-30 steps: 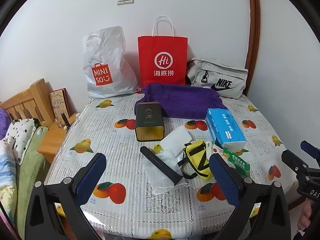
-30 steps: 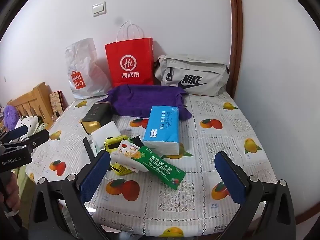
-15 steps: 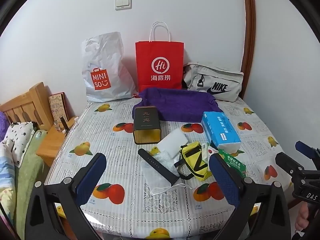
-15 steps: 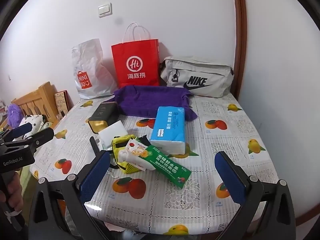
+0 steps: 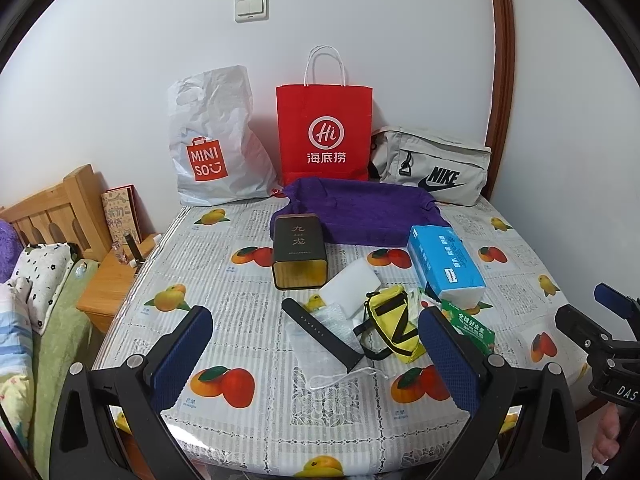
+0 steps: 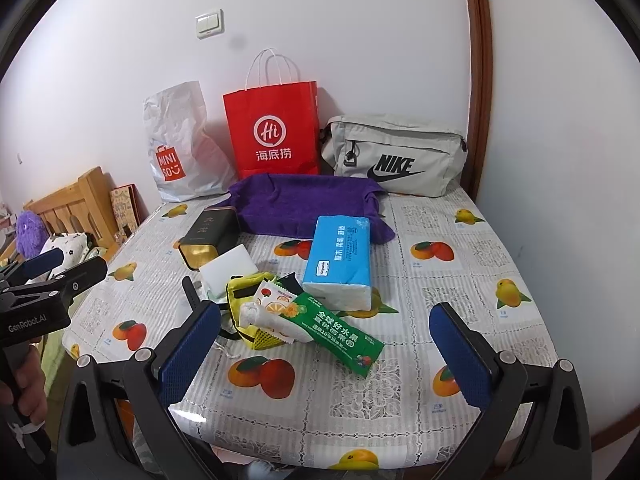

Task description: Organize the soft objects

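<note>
- The left hand-held gripper (image 5: 316, 354) sits low at the bottom of its own view, level, its two blue-padded fingers (image 5: 182, 356) spread wide with nothing between them. It hovers above the near edge of the worktop (image 5: 224, 312), which is covered in a fruit-printed plastic cloth.
- The right hand-held gripper (image 6: 326, 350) takes the same pose at the bottom of its view: fingers spread apart, empty, pointing toward the clutter at mid-frame.
- In the right view, the left tool shows at the left edge, gripped in a hand (image 6: 22, 388) at lower left.
- At centre frame of the left view lies a heap: a black strap (image 5: 320, 334) slanting over a white face mask (image 5: 320, 356), a yellow mesh pouch with black straps (image 5: 394, 330) just beside it, and a white flat packet (image 5: 352, 286) behind.
- A green snack packet with white lettering (image 6: 340, 332) lies across the yellow pouch in the right view, with a blue soft tissue pack (image 6: 340, 260) touching its far end.
- A dark rectangular tin with gold trim (image 5: 298, 252) lies on its side behind the heap.
- A folded purple towel (image 5: 360, 212) lies further up the frame.
- Against the wall in the upper half stand a white plastic shopping bag (image 5: 216, 140), a red paper bag with white handles (image 5: 324, 132) and a grey fabric waist bag (image 5: 434, 168).
</note>
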A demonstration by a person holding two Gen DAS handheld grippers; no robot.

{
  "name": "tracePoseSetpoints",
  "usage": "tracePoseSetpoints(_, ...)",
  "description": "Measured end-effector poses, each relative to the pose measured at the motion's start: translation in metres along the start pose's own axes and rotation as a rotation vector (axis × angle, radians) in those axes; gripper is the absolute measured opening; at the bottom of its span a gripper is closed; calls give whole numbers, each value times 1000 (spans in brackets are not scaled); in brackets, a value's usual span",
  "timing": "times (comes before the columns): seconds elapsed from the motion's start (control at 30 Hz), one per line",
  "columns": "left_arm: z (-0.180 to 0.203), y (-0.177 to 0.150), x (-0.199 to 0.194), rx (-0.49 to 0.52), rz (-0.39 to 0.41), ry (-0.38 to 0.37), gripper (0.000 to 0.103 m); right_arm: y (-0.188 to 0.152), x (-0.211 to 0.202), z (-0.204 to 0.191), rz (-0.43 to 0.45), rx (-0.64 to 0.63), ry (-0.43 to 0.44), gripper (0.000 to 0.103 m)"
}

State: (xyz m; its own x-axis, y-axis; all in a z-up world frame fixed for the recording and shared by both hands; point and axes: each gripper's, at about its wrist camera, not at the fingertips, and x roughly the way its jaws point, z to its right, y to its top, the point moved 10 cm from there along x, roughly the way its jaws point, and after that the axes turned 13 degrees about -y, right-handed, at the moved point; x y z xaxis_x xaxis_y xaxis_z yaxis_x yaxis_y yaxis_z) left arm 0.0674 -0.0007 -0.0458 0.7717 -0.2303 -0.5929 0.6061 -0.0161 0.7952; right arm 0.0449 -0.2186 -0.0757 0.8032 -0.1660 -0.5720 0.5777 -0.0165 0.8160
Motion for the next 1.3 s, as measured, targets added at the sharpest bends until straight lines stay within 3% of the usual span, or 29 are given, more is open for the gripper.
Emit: tracePoseSetpoints(1.3, -6, -7, -2, -3, 6, 2, 103, -1, -7, -5, 5, -11, 1, 103)
